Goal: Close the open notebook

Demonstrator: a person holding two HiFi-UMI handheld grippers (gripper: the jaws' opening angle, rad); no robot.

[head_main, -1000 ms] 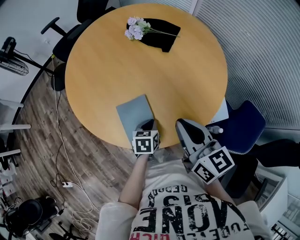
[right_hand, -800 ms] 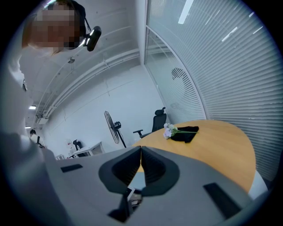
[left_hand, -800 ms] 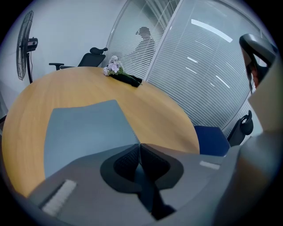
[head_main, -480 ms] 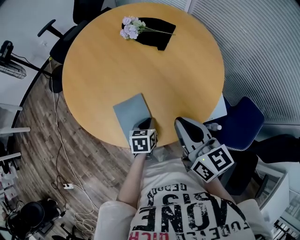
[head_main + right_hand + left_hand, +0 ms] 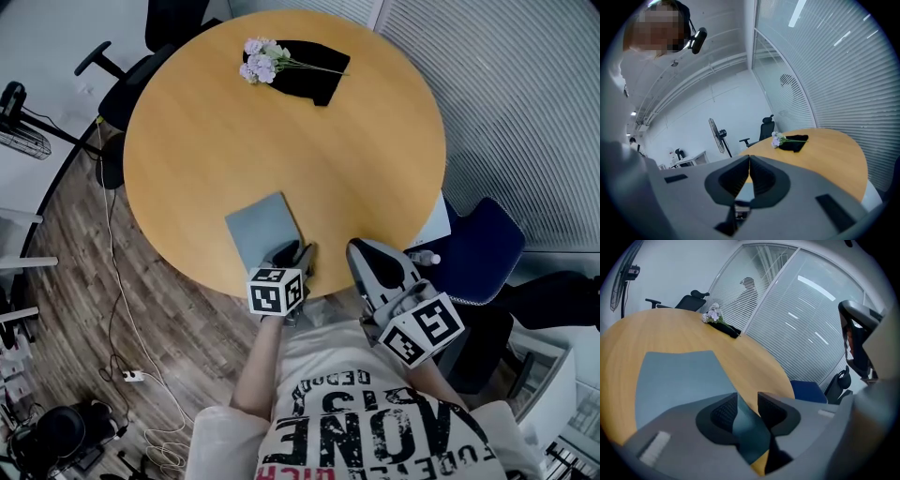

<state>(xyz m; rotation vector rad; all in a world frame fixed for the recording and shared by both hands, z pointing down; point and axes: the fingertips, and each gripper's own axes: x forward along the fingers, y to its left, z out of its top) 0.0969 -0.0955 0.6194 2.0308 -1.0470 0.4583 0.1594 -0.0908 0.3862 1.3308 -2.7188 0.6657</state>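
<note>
The notebook (image 5: 262,225) lies flat and closed, grey-blue cover up, near the front edge of the round wooden table (image 5: 281,131). My left gripper (image 5: 292,251) is at its near right corner with its jaws opening. In the left gripper view the notebook (image 5: 675,376) fills the left, and its corner shows in the gap of the left gripper (image 5: 747,401), the pads not pressing on it. My right gripper (image 5: 358,249) is shut and holds nothing, just off the table's front edge; in its own view the right gripper (image 5: 749,161) points across the table.
Purple flowers (image 5: 258,58) lie on a black cloth (image 5: 314,75) at the table's far side. A blue chair (image 5: 480,248) stands to the right, a black office chair (image 5: 141,75) at the far left. A white sheet (image 5: 437,225) is at the table's right edge. Cables (image 5: 117,309) run over the floor.
The left gripper's jaws have opened off the notebook's corner, and it has drawn back a little toward the person. The right gripper has stayed still.
</note>
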